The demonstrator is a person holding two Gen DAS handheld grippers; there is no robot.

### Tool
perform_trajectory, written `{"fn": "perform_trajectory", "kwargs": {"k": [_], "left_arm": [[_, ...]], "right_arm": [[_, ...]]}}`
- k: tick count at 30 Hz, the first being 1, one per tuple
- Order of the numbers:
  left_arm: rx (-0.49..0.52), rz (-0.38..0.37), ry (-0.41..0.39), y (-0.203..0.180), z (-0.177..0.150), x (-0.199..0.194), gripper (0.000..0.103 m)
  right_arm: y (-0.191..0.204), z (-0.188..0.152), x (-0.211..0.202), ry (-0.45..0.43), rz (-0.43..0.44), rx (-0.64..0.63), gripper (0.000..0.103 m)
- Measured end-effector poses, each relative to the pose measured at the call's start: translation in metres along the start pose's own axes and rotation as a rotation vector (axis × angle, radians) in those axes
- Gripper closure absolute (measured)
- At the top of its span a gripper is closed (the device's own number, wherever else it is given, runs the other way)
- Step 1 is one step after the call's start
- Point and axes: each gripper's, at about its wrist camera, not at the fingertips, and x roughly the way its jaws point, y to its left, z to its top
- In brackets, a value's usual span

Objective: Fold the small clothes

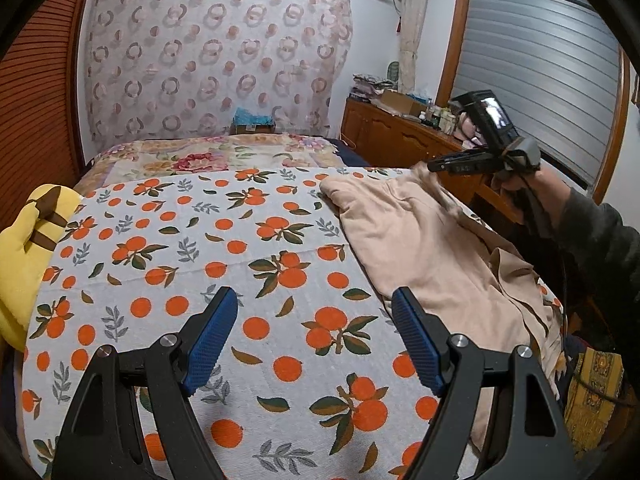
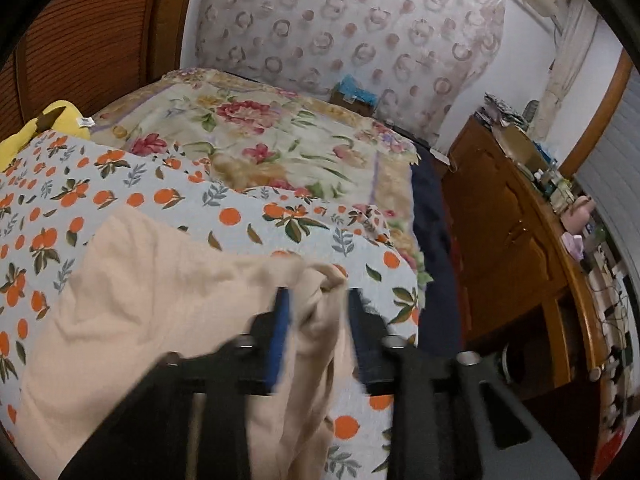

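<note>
Right wrist view: your right gripper (image 2: 316, 300) has its two blue-padded fingers (image 2: 280, 328) a little apart, with a bunched fold of the beige garment (image 2: 160, 296) lying between them. The picture is blurred here, so you cannot tell whether the pads actually press the cloth. From the fingers the garment spreads left and toward you across the orange-print sheet (image 2: 240, 216), and part of it hangs down past the gripper body. Beyond the sheet lies a floral quilt (image 2: 256, 140), and to the right stands a wooden dresser (image 2: 500, 220) crowded with small items.

In the left wrist view, your left gripper (image 1: 314, 300) hovers above the orange-print sheet (image 1: 240, 240) with its blue pads (image 1: 212, 332) wide apart and nothing between them. The beige garment (image 1: 420, 240) lies to the right of this gripper, near the bed's right edge, its far corner lifted at the tip of your right gripper (image 1: 434, 166). A yellow plush toy (image 1: 24, 248) sits at the left edge of the bed. A patterned curtain (image 1: 216, 56) covers the far wall.
</note>
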Motion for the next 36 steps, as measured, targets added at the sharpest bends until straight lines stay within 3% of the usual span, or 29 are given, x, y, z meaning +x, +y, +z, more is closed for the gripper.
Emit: {"fn": "perform_trajectory", "kwargs": {"k": [2, 8, 14, 18, 19, 22, 28, 33, 36], "left_arm": [[0.006, -0.005, 0.007, -0.003, 0.000, 0.003, 0.023], [0.025, -0.040, 0.028, -0.019, -0.002, 0.011, 0.023], [0.077, -0.072, 0.071, -0.043, -0.009, 0.024, 0.023], [0.094, -0.107, 0.104, -0.054, -0.013, 0.031, 0.023], [0.099, -0.110, 0.111, -0.057, -0.015, 0.033, 0.023], [0.120, -0.111, 0.126, -0.063, -0.017, 0.035, 0.023], [0.135, -0.126, 0.135, -0.071, -0.021, 0.035, 0.023], [0.143, -0.134, 0.140, -0.077, -0.022, 0.035, 0.023], [0.152, -0.136, 0.139, -0.081, -0.022, 0.034, 0.023]], "right_arm": [[-0.008, -0.006, -0.013, -0.022, 0.039, 0.024, 0.058], [0.000, -0.056, -0.072, -0.095, 0.176, 0.057, 0.058], [0.033, -0.110, -0.101, -0.071, 0.325, 0.025, 0.058], [0.046, -0.130, -0.093, -0.030, 0.299, -0.022, 0.058], [0.046, -0.135, -0.091, -0.020, 0.290, -0.013, 0.065], [0.040, -0.145, -0.094, -0.011, 0.313, -0.005, 0.098], [0.012, -0.170, -0.138, -0.111, 0.361, 0.068, 0.101], [-0.018, -0.207, -0.183, -0.183, 0.279, 0.135, 0.101], [-0.031, -0.228, -0.193, -0.162, 0.266, 0.157, 0.101]]}}
